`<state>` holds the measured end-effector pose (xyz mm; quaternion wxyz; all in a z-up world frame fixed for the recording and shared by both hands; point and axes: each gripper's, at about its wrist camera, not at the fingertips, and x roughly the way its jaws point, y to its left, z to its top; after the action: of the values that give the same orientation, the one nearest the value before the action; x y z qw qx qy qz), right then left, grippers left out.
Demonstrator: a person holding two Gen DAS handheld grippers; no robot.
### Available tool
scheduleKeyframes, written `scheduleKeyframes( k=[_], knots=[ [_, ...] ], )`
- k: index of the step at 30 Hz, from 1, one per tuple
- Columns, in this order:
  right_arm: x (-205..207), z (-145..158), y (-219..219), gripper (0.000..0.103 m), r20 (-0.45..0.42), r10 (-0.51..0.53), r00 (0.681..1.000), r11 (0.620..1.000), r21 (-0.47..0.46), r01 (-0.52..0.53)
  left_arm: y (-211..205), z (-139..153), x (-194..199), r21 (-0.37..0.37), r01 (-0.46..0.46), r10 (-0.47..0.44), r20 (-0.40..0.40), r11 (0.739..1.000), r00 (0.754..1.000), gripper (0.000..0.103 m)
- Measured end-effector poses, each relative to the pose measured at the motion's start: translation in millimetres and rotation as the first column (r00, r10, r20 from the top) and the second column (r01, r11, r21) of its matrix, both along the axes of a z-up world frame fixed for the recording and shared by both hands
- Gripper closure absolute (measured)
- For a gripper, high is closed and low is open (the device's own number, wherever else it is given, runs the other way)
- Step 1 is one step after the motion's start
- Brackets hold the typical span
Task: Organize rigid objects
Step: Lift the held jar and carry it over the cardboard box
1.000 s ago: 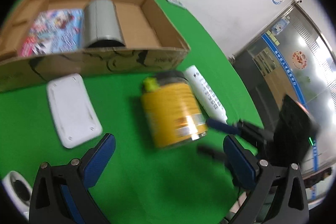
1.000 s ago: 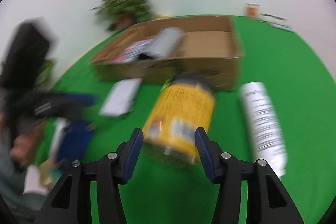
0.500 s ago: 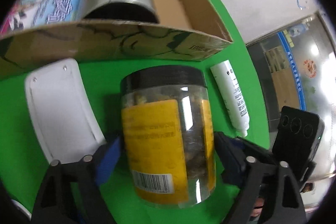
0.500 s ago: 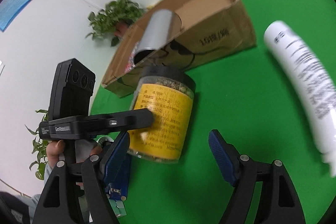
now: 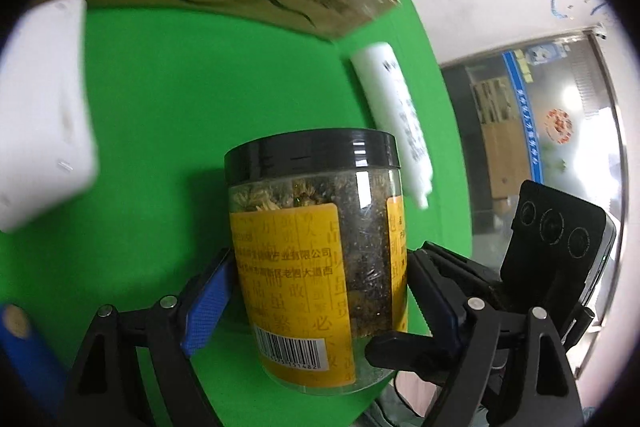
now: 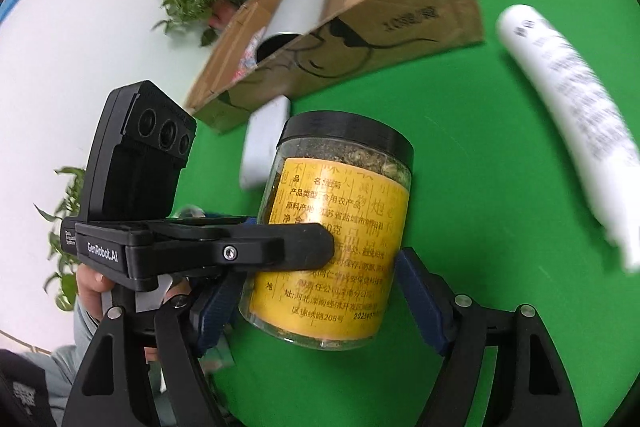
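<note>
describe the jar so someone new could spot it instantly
On the green table, in front of the cardboard box, the jar stands between both tools. A white tube lies on one side and a flat white block on the other. It alone is clear, with a black lid and yellow label.

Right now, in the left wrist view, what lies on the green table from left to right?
White flat box → jar with the black lid → white tube.
</note>
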<state>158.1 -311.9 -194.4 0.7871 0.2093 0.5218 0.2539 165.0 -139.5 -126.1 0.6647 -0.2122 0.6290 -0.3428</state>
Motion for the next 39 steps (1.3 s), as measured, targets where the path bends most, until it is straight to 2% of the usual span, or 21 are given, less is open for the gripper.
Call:
scheduleKeyframes(
  k=[5,9,13,16,20,26,34,39],
  knots=[
    [-4.1,-13.4,-1.9,0.020,-0.044,-0.054,0.998,0.998,0.028,0.055,0.8,0.0,0.4,-0.026,-0.003,0.003,0.014,1.000,1.000,0.018],
    [-3.8,-13.9,22.1,0.018,-0.016,-0.055,0.998,0.997,-0.054,0.054,10.7,-4.6,5.2,-0.053,-0.013,0.013,-0.002,0.999,1.000,0.018],
    [-2.0,-17.7,33.4,0.017,-0.014,-0.056,0.998,0.996,-0.073,0.055,4.5,2.0,1.1,-0.024,0.000,0.001,0.037,1.000,0.999,0.018],
    [-2.5,-10.8,38.9,0.018,0.019,-0.053,0.998,0.994,-0.097,0.054,1.2,15.4,-2.9,-0.007,0.021,-0.020,0.104,1.000,0.994,0.018],
    [-6.7,13.0,33.9,0.019,0.086,-0.061,0.994,0.991,-0.115,0.071,-4.1,37.4,-1.0,-0.015,0.025,-0.022,0.177,1.000,0.984,0.018],
    [-3.0,60.9,25.2,0.019,0.188,-0.079,0.979,0.985,-0.139,0.106,-15.5,80.2,16.2,-0.038,0.056,-0.042,0.295,0.998,0.954,0.018],
    [13.3,120.0,19.9,0.019,0.291,-0.076,0.954,0.976,-0.175,0.131,-18.1,115.6,45.2,-0.085,0.061,-0.024,0.381,0.995,0.924,0.018],
    [28.9,146.1,19.1,0.019,0.313,-0.054,0.948,0.977,-0.181,0.116,-15.4,130.0,60.9,-0.084,0.047,-0.008,0.415,0.995,0.910,0.018]
  ],
)
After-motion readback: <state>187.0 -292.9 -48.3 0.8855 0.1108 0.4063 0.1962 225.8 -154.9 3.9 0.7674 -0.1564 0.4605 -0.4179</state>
